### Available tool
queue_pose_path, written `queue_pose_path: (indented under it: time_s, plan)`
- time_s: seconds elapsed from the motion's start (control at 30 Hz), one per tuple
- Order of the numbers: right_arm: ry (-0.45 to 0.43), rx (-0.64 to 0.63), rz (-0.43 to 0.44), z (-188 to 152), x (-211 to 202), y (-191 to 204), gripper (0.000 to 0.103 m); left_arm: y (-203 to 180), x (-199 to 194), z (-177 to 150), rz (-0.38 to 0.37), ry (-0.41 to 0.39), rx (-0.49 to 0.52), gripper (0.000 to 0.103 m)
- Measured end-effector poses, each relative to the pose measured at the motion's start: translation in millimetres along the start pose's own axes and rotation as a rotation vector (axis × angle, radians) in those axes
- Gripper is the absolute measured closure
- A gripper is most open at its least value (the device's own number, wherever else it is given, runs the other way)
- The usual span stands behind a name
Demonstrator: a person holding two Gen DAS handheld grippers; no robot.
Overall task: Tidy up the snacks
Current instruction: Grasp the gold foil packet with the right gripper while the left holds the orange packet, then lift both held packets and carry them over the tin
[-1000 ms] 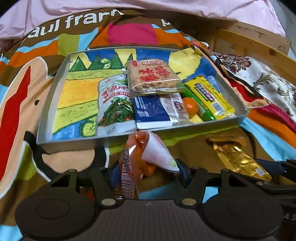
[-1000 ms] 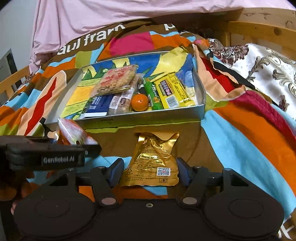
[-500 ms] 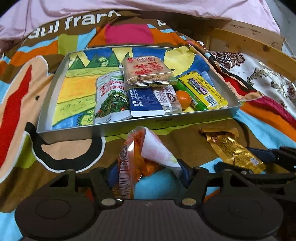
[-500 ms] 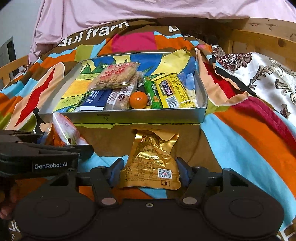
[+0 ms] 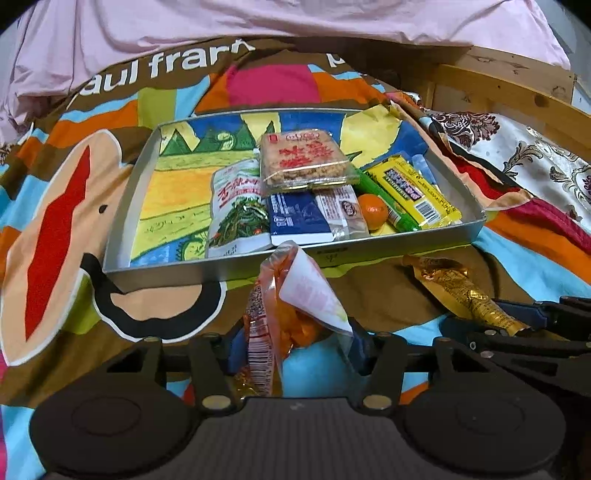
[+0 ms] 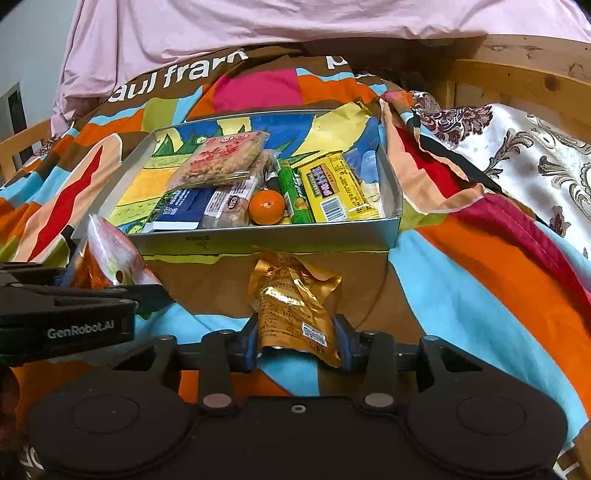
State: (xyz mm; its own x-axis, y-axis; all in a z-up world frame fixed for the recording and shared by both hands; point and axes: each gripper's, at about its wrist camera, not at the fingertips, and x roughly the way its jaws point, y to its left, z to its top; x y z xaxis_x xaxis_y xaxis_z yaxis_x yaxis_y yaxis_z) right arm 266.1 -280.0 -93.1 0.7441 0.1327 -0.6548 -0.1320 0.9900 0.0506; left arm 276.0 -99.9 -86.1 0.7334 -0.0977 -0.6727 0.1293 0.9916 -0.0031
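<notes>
A grey tray (image 5: 221, 271) (image 6: 258, 240) with a painted floor lies on the bedspread and holds several snacks: a rice cracker pack (image 5: 304, 160), a green vegetable pouch (image 5: 238, 210), a blue pack (image 5: 297, 218), a mandarin (image 6: 266, 206), a green tube (image 6: 291, 197) and a yellow bar (image 6: 338, 190). My left gripper (image 5: 295, 350) is shut on an orange and white snack bag (image 5: 288, 306) in front of the tray. My right gripper (image 6: 295, 343) is shut on a gold foil packet (image 6: 291, 306), lifted a little off the bedspread.
The colourful bedspread (image 5: 66, 221) covers the bed. A pink quilt (image 5: 258, 22) lies behind the tray. A wooden bed frame (image 6: 517, 85) and a floral cloth (image 6: 535, 155) are to the right. The tray's left half is bare.
My right gripper has closed on the gold packet and raised it. Both grippers have drawn back slightly from the tray, the left still holding the orange bag.
</notes>
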Motion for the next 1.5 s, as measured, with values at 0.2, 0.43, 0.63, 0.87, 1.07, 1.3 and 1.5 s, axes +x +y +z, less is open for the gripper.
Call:
queue_pose_path:
  time_s: [0.2, 0.43, 0.63, 0.87, 1.07, 1.3, 1.5]
  plan:
    - [-0.019, -0.005, -0.011, 0, -4, 0, 0.074, -1, -9, 3, 0.008, -0.022, 0.000, 0.045]
    - [-0.050, -0.033, -0.032, -3, -13, 2, 0.096, 1, -24, 4, 0.014, -0.042, -0.007, 0.045]
    - [-0.059, -0.045, -0.049, -5, -14, 3, 0.091, 3, -39, 8, 0.017, -0.045, -0.028, 0.045]
    - [-0.074, -0.132, -0.099, -10, -4, 11, 0.052, 0, -54, 9, 0.006, -0.056, -0.024, 0.045]
    - [-0.123, -0.343, -0.170, -15, 5, 35, 0.031, 1, -54, 7, -0.005, -0.054, -0.026, 0.045]
    - [-0.183, -0.589, -0.214, -26, 12, 61, 0.052, 9, -46, 1, -0.008, -0.039, -0.035, 0.046]
    - [-0.196, -0.644, -0.195, -28, 12, 66, 0.079, 14, -40, -2, -0.006, -0.030, -0.053, 0.046]
